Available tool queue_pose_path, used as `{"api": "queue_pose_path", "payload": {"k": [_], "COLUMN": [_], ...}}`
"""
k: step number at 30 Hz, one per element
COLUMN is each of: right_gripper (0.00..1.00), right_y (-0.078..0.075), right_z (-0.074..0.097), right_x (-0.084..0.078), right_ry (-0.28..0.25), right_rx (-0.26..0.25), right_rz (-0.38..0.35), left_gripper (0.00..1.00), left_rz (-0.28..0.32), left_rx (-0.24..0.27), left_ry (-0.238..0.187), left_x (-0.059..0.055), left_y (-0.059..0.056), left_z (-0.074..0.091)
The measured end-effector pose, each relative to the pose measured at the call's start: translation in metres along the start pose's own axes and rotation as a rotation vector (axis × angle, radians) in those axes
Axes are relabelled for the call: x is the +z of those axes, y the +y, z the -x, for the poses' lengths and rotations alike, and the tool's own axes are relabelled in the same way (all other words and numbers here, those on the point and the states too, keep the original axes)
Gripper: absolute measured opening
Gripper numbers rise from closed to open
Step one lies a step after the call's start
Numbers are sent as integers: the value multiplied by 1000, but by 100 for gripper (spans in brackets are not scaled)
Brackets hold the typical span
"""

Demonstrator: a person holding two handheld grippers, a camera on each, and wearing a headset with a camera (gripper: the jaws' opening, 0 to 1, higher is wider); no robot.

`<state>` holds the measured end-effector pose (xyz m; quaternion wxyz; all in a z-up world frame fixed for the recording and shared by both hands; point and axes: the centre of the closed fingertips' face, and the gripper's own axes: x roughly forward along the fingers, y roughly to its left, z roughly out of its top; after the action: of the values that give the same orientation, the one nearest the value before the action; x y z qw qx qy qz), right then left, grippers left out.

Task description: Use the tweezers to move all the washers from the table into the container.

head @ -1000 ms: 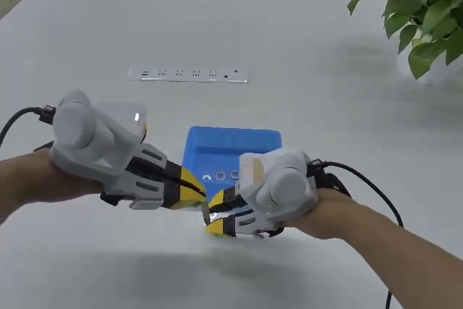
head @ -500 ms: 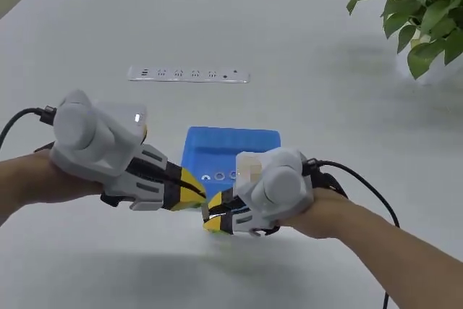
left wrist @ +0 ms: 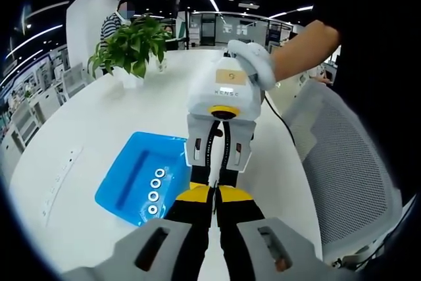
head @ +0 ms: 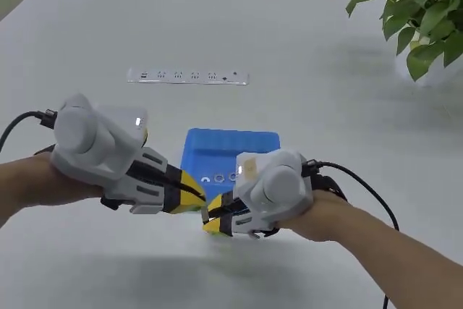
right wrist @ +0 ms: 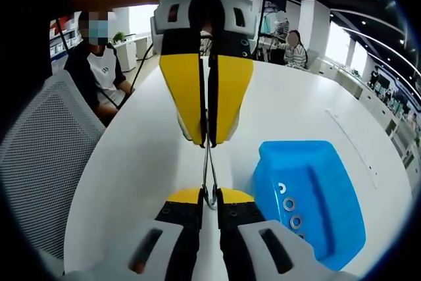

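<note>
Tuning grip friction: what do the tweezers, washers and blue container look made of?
Tweezers: thin grey blades with a sheen, likely bare metal. Washers: small silvery rings, probably steel. Container: uniform bright blue, rounded moulded edges, soft gloss, looks like plastic.

four washers [left wrist: 156,183], one blue container [left wrist: 122,179], one pair of tweezers [right wrist: 209,162], one power strip [head: 187,76], one potted plant [head: 416,5]

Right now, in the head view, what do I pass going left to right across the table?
In order: left gripper → right gripper → potted plant. The blue container and the power strip overlap the grippers sideways, so I leave them out.
</note>
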<state>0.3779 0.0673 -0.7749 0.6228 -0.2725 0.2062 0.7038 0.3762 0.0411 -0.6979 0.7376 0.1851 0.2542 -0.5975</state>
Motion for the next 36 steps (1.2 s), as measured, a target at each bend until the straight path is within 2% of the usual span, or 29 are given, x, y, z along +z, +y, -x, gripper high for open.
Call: {"api": "queue_pose_path", "payload": {"k": [9,17,20,24,27,29,32,36], "right_gripper": [9,10,10,10,10,10,10,10], "right_y": [0,3,3,2,2,1,1,-1], "right_z": [1,3,5,9,13,16,20,24], "right_x": [0,0,1,3,6,9,13,19], "right_ry": [5,-1,0,0,-4,-5,-11,-16], "right_rx": [3,3,1,-4,-9,-11,-13,-17], "right_rz": [-1,0,0,0,0,6,8,10], "left_gripper": [12,27,38,47,52,55,65,71], "left_rz": [1,52,74,106,115,130,146,163], "left_rx": [4,30,40,65,79,90,113,133], "left_ry": [1,-20,-24,-50,-54,-65,-80,-94], "left_x": [-1,-7,-11,-12,-15,-15,-15,-15], "left_y": [-1,0,-2,-3,-4,-3,-1,0], "left_z": [0,6,7,10,12,13,15,17]}}
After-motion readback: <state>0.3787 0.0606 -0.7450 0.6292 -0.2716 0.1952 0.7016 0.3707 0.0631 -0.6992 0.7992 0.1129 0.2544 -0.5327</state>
